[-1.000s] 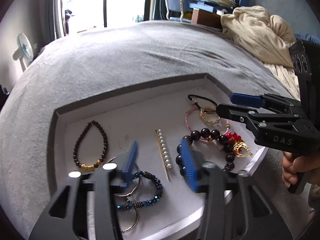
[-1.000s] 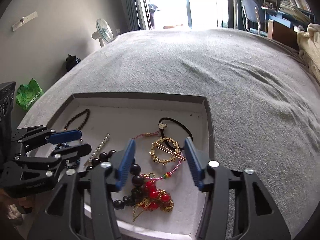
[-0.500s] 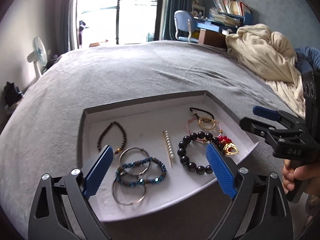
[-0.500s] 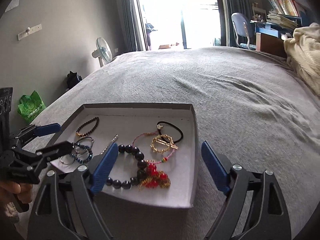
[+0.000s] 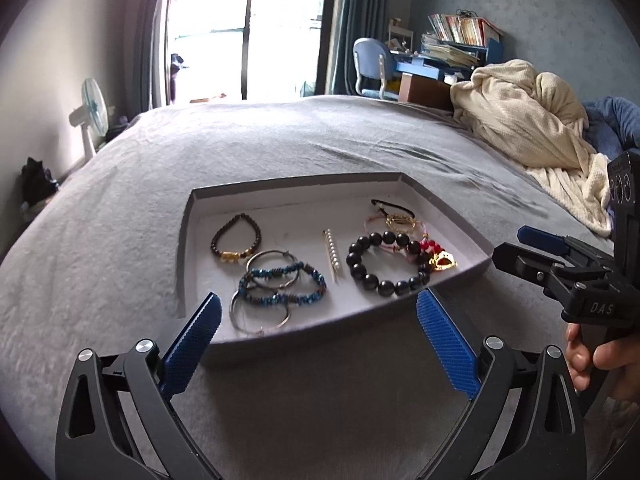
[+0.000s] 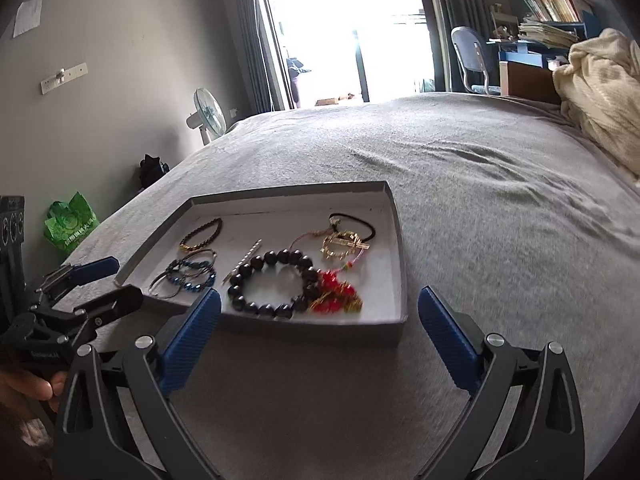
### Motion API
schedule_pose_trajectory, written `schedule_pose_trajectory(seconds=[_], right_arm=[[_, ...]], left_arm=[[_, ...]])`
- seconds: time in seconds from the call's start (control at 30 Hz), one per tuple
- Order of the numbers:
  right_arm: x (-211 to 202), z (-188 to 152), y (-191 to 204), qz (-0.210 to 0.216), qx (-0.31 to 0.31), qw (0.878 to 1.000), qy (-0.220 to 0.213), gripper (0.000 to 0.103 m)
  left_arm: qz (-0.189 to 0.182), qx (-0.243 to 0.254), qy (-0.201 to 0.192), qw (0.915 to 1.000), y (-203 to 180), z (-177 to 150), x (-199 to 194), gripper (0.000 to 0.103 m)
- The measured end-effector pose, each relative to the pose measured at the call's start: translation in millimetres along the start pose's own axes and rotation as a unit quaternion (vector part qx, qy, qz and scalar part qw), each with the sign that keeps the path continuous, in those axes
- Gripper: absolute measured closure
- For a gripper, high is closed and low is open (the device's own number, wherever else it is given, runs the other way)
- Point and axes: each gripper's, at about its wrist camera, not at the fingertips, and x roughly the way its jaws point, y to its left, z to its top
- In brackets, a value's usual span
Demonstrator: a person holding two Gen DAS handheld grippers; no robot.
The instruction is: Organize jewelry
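Now both tongs are opening wide and hold nothing. The left gripper (image 5: 318, 338) and right gripper (image 6: 320, 334) sit just in front of the tray (image 5: 452, 210) on the bed. The jewelry lies ahead inside it; the black bead bracelet (image 6: 274, 284) is nearest the right one.

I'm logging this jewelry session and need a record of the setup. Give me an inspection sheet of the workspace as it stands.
Surface: grey bedspread, lightly wrinkled.
Job's things: shallow tray holding a brown bead bracelet, hoop rings tangled with blue bead bracelets, a pearl pin, a black bead bracelet, red and gold charms, a gold ring piece, a black hair tie.
Clutter: cream blanket.
Grippers: left gripper and right gripper opening, nothing between the jaws, short of the tray.
Cables: nothing seen.
Surroundings: fan, desk chair, green bag.
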Motion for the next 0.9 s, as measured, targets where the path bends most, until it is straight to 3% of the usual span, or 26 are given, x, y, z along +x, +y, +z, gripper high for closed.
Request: schedule_pose_trajectory(seconds=[0.57,0.9], right_arm=[[-27,-40,29,-0.035,-0.031,0.999,-0.022,0.005],[-33,-45,37,-0.047,-0.05,0.997,-0.037,0.005]], left_arm=[[0.038,-0.004,-0.049,0.9981,-1,-30,-31,0.005],[0.034,-0.011,-0.055,0.9978,2,-33,-34,0.005]])
